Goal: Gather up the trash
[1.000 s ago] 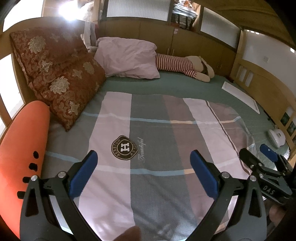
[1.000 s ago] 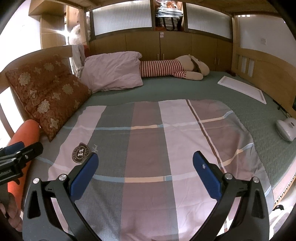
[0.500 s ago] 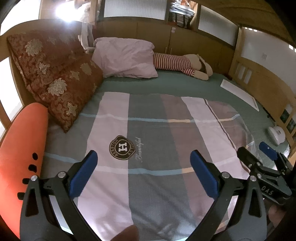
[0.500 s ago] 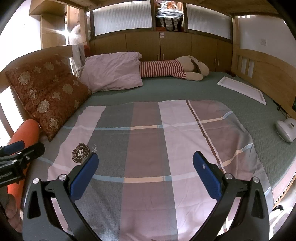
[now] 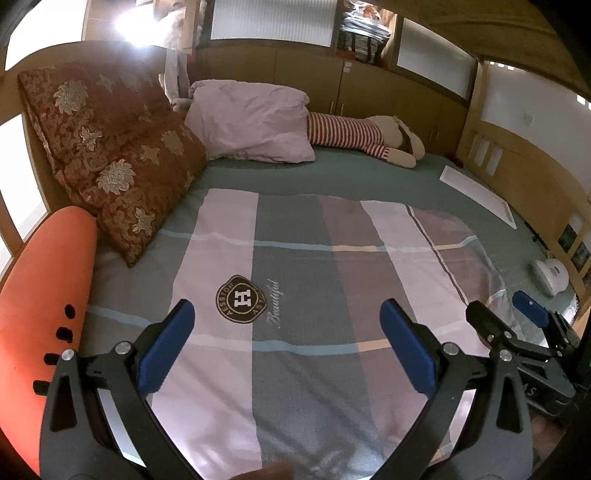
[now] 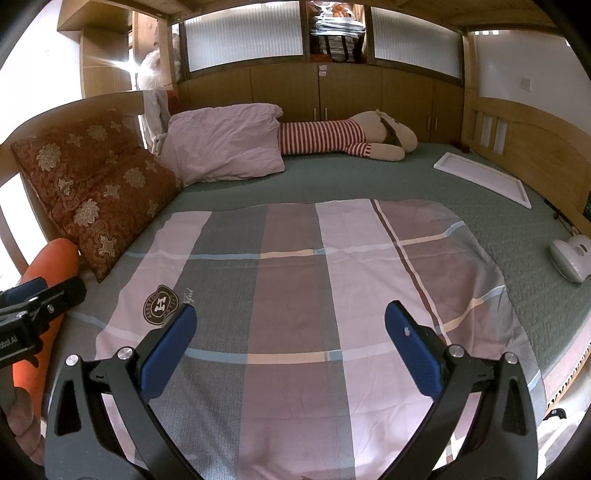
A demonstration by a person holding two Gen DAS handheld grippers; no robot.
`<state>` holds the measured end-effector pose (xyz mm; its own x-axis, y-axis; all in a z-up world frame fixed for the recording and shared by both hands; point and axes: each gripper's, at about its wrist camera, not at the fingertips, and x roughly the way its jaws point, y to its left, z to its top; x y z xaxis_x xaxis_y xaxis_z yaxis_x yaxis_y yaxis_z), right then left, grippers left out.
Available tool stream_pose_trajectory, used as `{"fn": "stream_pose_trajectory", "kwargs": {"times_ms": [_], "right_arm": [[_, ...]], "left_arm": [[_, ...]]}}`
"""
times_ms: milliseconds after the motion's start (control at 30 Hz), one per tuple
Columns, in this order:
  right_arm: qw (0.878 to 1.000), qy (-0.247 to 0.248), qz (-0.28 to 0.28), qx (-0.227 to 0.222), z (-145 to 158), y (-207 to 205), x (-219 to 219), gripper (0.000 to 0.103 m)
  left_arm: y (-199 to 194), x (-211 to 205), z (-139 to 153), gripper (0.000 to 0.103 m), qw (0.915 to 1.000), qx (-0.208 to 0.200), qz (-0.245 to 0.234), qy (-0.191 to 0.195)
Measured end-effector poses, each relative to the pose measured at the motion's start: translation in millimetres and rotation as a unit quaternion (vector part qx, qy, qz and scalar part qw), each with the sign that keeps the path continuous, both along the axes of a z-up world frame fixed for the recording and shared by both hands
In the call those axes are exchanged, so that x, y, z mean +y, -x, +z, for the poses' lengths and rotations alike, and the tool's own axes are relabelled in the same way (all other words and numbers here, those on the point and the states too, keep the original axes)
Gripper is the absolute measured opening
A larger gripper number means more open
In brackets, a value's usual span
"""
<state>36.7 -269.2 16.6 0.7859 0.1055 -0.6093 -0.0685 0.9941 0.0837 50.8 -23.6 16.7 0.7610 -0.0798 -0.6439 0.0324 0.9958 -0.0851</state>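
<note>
Left tongs [image 5: 286,343] crept forward, agape; only right view shows bed edge [image 6: 565,376].

At the lower left of the left wrist view, the orange bolster [image 5: 44,295] runs off the frame edge, its far end tucked behind the brocade cushion [image 5: 122,177]. A brownish blur at the bottom centre cannot be made out. The striped plush toy [image 5: 354,136] has its upper part hidden behind the pink pillow [image 5: 251,122]. At the far right the right gripper [image 5: 509,317] is cut by the dark rim. In the right wrist view, the stacked items [image 6: 336,33] in the upper-centre shelf are too small to identify, and glare washes out the upper left
</note>
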Motion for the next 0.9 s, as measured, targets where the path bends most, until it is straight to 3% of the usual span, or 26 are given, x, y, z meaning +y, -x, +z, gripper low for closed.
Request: {"fn": "stream_pose_trajectory", "kwargs": {"times_ms": [167, 500, 600, 733, 900], "right_arm": [[1.0, 0.0, 0.0, 0.0, 0, 0, -1, 0.1], [1.0, 0.0, 0.0, 0.002, -1, 0, -2, 0.1], [1.0, 0.001, 0.001, 0.003, -2, 0, -4, 0.1], [1.0, 0.0, 0.0, 0.003, -2, -1, -4, 0.1], [1.0, 0.001, 0.0, 0.004, -3, 0, -4, 0.1]], "left_arm": [[0, -2, -2, 0.1, 0.9997, 0.005, 0.008, -0.021], [6, 1, -3, 0.1, 1.0, 0.002, 0.0, -0.007], [5, 0, -3, 0.1, 0.9998, 0.002, 0.003, -0.019], [-4, -1, -12, 0.1, 0.9992, 0.038, -0.007, -0.011], [-3, -4, -13, 0.1, 0.9989, 0.036, -0.006, -0.028]]}}
